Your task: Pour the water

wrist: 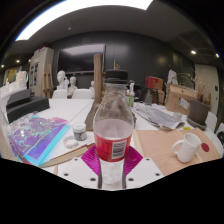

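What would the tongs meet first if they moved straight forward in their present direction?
Nothing new at once: the tongs already grip the bottle of red liquid. Beyond it the bottle hides the line, so what stands next cannot be told.

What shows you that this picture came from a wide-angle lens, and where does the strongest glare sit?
In the gripper view, straight lines bow outward: the bright ceiling light curves like an arc and the table bends away. That light is the strongest glare, washed out white. The bottle, gripped in the claw, looms large and fairly sharp; background clutter looks softer.
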`<state>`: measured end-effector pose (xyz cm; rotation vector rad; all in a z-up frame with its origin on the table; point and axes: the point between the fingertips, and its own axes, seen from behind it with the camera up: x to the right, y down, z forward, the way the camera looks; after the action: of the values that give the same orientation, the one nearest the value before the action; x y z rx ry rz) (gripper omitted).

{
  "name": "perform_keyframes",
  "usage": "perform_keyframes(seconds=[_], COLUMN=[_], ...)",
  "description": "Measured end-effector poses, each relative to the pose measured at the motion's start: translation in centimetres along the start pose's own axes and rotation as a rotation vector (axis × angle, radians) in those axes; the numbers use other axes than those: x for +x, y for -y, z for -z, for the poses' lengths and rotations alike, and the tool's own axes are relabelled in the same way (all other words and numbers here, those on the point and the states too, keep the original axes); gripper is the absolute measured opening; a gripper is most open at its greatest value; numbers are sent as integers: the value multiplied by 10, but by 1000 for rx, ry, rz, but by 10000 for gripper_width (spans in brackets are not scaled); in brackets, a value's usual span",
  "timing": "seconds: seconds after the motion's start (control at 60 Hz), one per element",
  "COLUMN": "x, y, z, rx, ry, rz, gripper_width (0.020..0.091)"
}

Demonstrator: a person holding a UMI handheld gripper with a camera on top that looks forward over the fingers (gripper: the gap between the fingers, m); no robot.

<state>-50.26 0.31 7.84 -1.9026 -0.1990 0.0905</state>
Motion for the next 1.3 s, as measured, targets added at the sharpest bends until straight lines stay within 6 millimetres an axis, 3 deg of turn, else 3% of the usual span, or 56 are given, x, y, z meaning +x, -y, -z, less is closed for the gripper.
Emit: perform_keyframes(seconds=[0.1,0.167,0.317,0.517,0.633,0.75,0.9,1.0,1.167,1.3], x=[1,2,12,37,62,87,114,127,151,152], y=[0,11,62,142,166,168,170,159,138,129], z=[2,7,20,31,28,14,14,2,-6,-13], rx=[-14,-1,65,114,106,109,118,107,106,81], ry=[-1,10,64,255,359,409,483,497,474,472], rz=[-39,-85,-283,-878,-1257,-1490,-1777,-1919,-2078,-2117], gripper_width=[257,257,257,256,255,256,257,256,257,255])
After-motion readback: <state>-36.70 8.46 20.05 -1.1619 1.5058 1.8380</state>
